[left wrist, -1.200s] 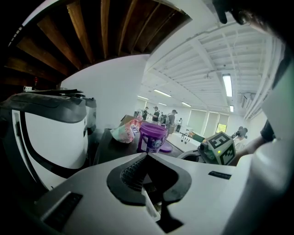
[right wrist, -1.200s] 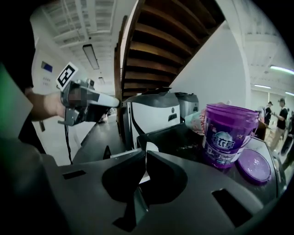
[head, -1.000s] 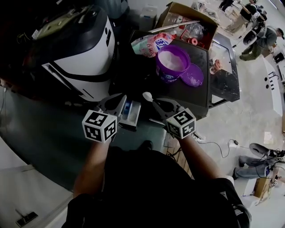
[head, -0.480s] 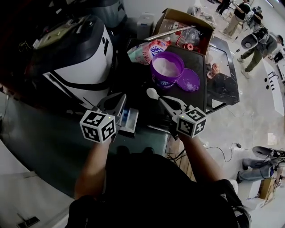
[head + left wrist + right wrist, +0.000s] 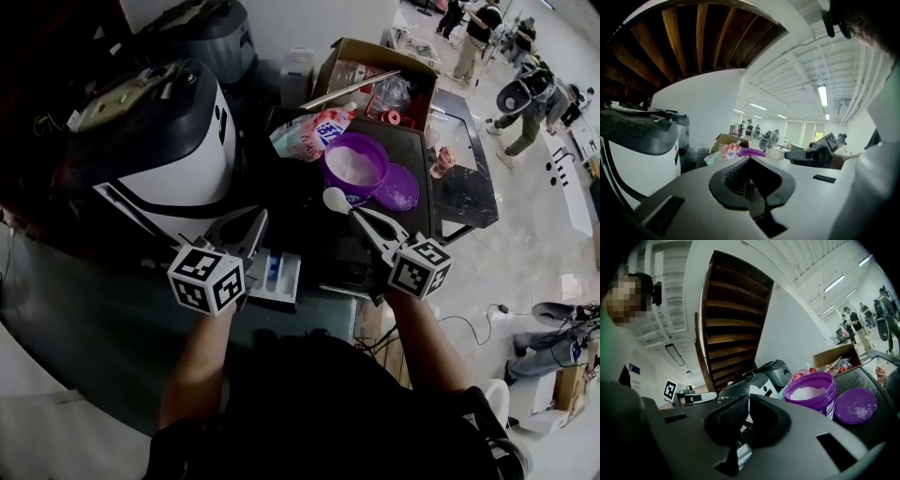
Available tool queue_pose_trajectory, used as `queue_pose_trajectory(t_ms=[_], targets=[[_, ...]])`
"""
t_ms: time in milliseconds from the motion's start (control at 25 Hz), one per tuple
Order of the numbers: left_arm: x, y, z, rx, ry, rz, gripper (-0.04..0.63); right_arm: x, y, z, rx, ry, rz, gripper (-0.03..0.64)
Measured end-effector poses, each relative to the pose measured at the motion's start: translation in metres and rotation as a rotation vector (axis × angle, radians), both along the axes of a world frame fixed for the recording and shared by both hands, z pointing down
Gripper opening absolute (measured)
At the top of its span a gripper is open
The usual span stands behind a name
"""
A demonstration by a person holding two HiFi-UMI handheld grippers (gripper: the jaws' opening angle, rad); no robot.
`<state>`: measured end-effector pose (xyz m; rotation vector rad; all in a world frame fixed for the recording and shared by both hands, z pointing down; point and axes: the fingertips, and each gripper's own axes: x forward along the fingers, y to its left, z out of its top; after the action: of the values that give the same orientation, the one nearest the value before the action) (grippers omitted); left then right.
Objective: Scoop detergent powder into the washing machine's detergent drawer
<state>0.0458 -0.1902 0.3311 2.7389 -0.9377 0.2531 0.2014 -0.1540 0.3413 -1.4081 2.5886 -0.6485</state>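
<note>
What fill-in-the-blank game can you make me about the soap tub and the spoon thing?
1. The tub full of powder is coloured ____.
2. The tub's lid is ____, lying right beside it.
3. The right gripper has its jaws shut on a ____ scoop.

Missing words: purple; off; white.
</note>
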Motion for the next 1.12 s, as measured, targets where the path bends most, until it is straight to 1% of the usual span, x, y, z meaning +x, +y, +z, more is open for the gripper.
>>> queue_pose_trajectory(t_ms=[120,280,600,840,1120], targets=[[-0.004,-0.003,-0.016,0.031,0.024,0.018,0.003,0.004,-0.001,-0.012,0.017,0.001,0.029,0.021],[-0.012,-0.011,-0.031,0.081,0.007,0.032,0.003,0.007,0.0,-0.032,0.056,0.006,0.067,0.021],[-0.034,-0.019,-0.047,0.144,-0.004,-0.008,0.003,0.021,0.013,-0.059,0.129,0.051,0.145,0.021],[-0.051,-0.022,-0.042,0.143,-0.009,-0.044,0.003,0.035,0.02,-0.062,0.149,0.074,0.186,0.02],[-0.056,-0.019,-0.035,0.115,0.003,-0.054,0.003,0.031,0.022,-0.06,0.154,0.092,0.179,0.02]])
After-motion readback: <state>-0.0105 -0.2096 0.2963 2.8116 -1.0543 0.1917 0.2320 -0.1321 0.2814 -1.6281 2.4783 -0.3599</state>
